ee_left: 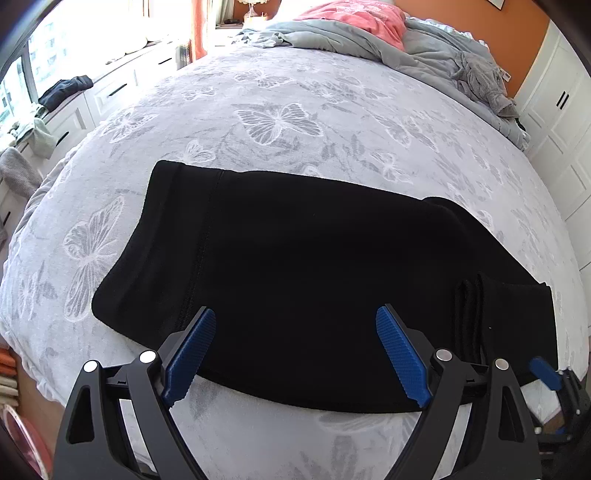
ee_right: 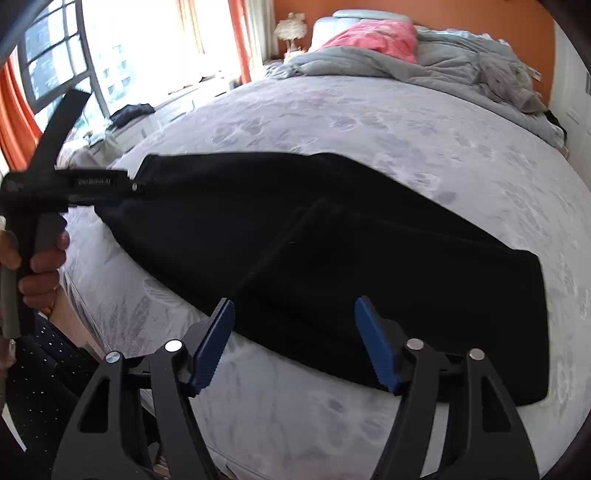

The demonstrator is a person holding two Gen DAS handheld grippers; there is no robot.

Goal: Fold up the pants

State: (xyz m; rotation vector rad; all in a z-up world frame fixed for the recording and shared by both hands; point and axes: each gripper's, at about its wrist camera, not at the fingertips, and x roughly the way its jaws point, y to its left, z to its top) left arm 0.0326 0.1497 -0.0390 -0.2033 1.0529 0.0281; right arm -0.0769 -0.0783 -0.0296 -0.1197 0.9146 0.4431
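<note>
Black pants (ee_left: 295, 251) lie flat across the near part of a bed with a grey butterfly-print cover (ee_left: 273, 122). Their right end is doubled over in layers (ee_left: 498, 314). My left gripper (ee_left: 295, 313) hovers open over the pants' near edge, with nothing pinched between its blue pads. In the right wrist view the pants (ee_right: 332, 240) show a folded-over panel at the right. My right gripper (ee_right: 294, 302) is open above their near edge. A hand (ee_right: 37, 258) holds the left gripper (ee_right: 110, 199) at the pants' left end. One blue finger (ee_left: 545, 373) of the right gripper shows at the lower right.
A crumpled grey duvet (ee_left: 369, 40) and a pink cloth (ee_left: 362, 18) lie at the head of the bed. White drawers (ee_left: 110, 88) with loose clothes run under the window on the left. White wardrobe doors (ee_left: 561, 110) stand on the right.
</note>
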